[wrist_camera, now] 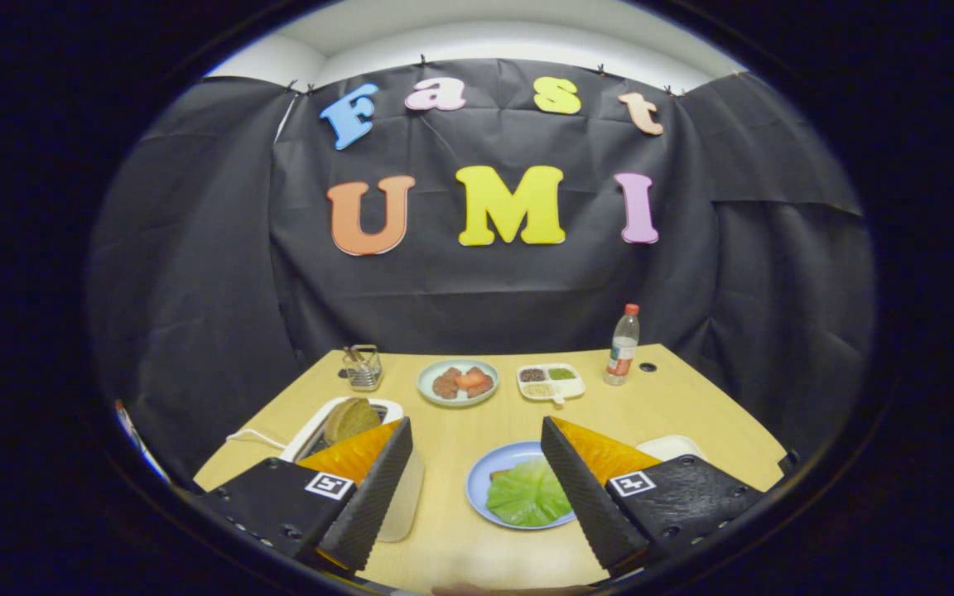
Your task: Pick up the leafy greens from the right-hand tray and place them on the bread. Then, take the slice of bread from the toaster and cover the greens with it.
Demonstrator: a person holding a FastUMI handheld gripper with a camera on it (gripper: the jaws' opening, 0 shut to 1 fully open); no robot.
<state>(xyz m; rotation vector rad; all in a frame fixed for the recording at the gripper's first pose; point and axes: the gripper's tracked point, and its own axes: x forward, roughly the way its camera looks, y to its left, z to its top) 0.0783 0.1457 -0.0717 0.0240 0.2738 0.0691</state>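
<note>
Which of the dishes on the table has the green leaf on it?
The blue plate between the open gripper's fingers; the leafy greens lie on it. The round plate farther back holds reddish-brown pieces, and the divided tray holds small portions.

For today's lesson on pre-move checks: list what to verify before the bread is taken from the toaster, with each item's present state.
1. Greens lie on the blue plate: ok.
2. Bread under the greens: only a corner peeks out, ok.
3. Bread slice stands in the toaster: ok.
4. Tongs open, holding nothing: ok.
5. Tongs lined up on the toaster: not ok, toaster sits behind one finger.
</note>
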